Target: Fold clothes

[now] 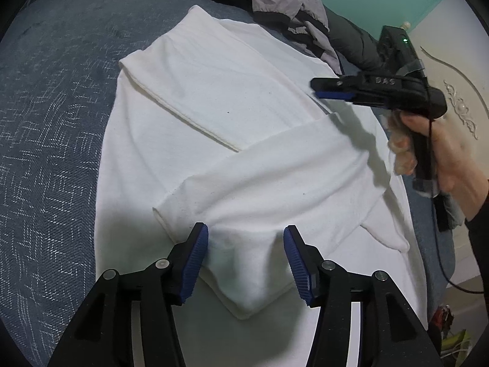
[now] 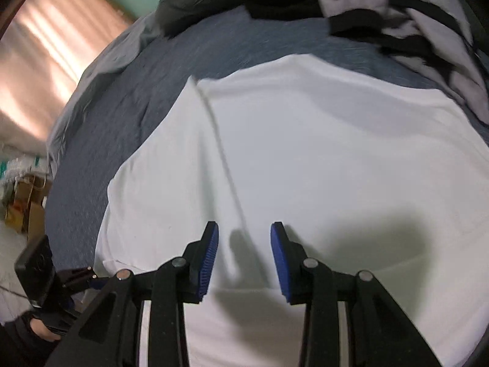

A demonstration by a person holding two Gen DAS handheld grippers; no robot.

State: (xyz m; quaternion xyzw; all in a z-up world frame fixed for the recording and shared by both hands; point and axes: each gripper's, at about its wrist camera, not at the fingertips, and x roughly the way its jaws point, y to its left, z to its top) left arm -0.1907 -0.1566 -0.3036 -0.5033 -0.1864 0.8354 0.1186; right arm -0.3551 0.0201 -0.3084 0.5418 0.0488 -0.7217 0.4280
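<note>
Two sleeves folded in; white garment (image 1: 232, 116) flat on blue bedspread (image 1: 52, 140).
Left wrist view: left gripper (image 1: 246, 253) agape, straddling near sleeve fold, gripping nothing; right gripper (image 1: 333, 91) hovers far right, jaws look closed. Right wrist view: right gripper (image 2: 244, 257) shows a gap over cloth — state uncertain. Next, likely: pinch near hem, fold toward far end.
</note>
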